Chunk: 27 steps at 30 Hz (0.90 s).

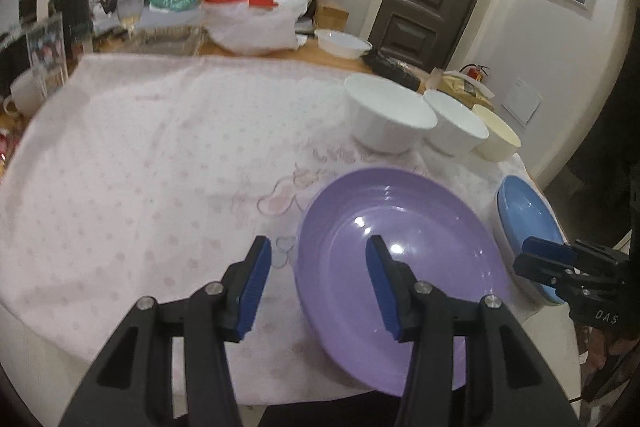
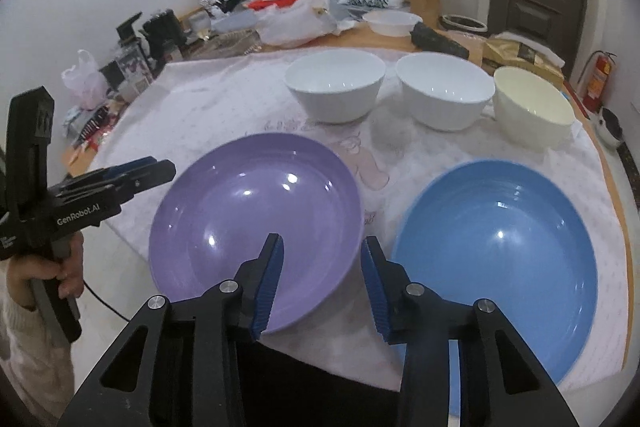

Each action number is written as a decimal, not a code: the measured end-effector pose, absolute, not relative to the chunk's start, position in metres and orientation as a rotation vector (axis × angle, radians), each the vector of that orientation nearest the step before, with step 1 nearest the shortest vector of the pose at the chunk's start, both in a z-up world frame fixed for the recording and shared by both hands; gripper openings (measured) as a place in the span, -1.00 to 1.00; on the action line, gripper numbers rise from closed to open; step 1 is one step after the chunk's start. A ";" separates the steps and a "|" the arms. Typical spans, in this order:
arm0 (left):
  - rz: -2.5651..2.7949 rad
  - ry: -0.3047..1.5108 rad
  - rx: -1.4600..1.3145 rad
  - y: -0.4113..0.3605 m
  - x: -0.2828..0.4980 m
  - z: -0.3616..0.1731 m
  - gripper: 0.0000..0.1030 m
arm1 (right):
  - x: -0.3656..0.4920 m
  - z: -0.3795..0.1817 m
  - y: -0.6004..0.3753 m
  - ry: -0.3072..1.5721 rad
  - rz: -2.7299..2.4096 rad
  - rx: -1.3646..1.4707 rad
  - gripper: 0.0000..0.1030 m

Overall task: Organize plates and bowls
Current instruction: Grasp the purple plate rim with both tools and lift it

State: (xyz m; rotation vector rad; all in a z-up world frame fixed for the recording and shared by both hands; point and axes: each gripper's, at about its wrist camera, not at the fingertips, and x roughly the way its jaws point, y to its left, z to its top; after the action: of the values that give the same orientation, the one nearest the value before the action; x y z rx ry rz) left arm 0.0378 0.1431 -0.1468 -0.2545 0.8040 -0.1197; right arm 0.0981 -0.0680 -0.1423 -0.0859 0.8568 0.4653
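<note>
A purple plate (image 1: 400, 267) (image 2: 256, 219) lies at the near edge of the pink cloth. A blue plate (image 2: 496, 259) (image 1: 528, 227) lies to its right. Behind them stand two white bowls (image 2: 334, 87) (image 2: 444, 89) and a cream bowl (image 2: 532, 107) in a row; they also show in the left wrist view (image 1: 390, 117) (image 1: 456, 125) (image 1: 496, 133). My left gripper (image 1: 318, 283) is open and empty, over the purple plate's left rim. My right gripper (image 2: 322, 281) is open and empty, between the two plates at their near rims.
The table (image 2: 392, 41) carries a pink cloth (image 1: 160, 147). At the back are a white dish (image 2: 394, 21), a plastic bag (image 2: 296, 19), a dark packet (image 2: 438, 39) and clutter at the left (image 2: 120, 67). A sofa and a door stand beyond.
</note>
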 end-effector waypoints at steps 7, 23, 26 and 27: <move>-0.163 0.828 -0.302 0.144 0.041 -0.170 -0.24 | 0.095 -0.165 -0.060 0.891 0.368 -0.104 -0.51; -0.186 0.823 -0.296 0.148 0.048 -0.183 -0.79 | 0.101 -0.181 -0.048 0.935 0.308 -0.152 -0.66; -0.186 0.821 -0.287 0.148 0.048 -0.183 -0.81 | 0.101 -0.181 -0.048 0.936 0.309 -0.152 -0.66; -0.186 0.821 -0.287 0.148 0.048 -0.183 -0.81 | 0.101 -0.181 -0.048 0.935 0.309 -0.152 -0.66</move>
State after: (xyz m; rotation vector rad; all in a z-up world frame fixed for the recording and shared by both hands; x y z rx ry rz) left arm 0.0479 0.1481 -0.1827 -0.2868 0.8212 -0.1863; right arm 0.1010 -0.0480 -0.1813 -0.1525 0.9351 0.3089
